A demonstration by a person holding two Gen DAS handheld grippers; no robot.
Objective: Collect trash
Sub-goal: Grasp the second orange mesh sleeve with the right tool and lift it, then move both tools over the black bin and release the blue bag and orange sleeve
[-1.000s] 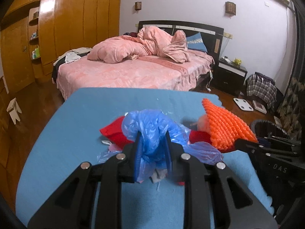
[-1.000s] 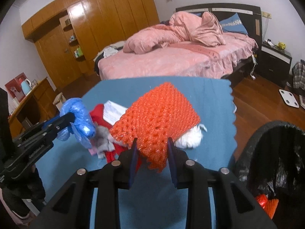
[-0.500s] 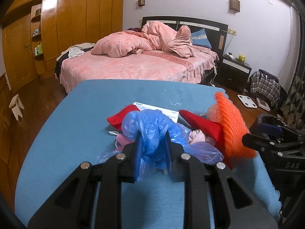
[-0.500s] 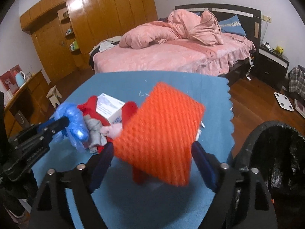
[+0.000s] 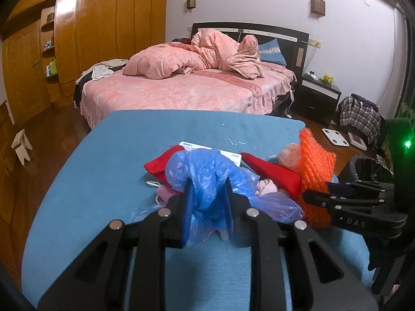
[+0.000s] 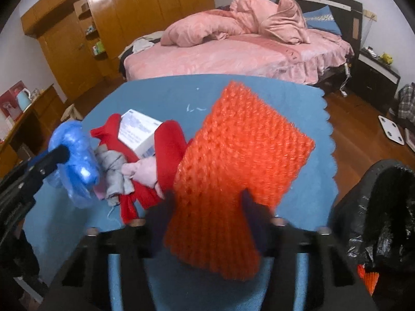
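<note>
My right gripper (image 6: 207,199) has just been closing again after springing wide, and the orange foam net (image 6: 233,160) sits between its jaws, pinched low on its near edge — a re-grip, by the look of it, taking a deeper bite than a second ago when only the net's bottom corner was held. My left gripper (image 5: 206,204) is clamped on the crumpled blue plastic bag (image 5: 207,173), exactly as it was a second back, holding it off the blue table (image 5: 103,168). At twelve o'clock past the bag lies the rest of the pile: red cloth (image 6: 166,145), a white carton (image 6: 137,132), grey and pink scraps. The black-lined bin (image 6: 384,207) waits at four o'clock from my right jaws, just off the table edge, with a sliver of orange already inside. I judge the net is now secure enough to swing over and drop. Hard to read — my right fingertips are blurred and the net covers them, so I cannot see how much pad is on it; the bin's floor is dark, and the bag hides whatever lies directly beneath my left jaws.
</note>
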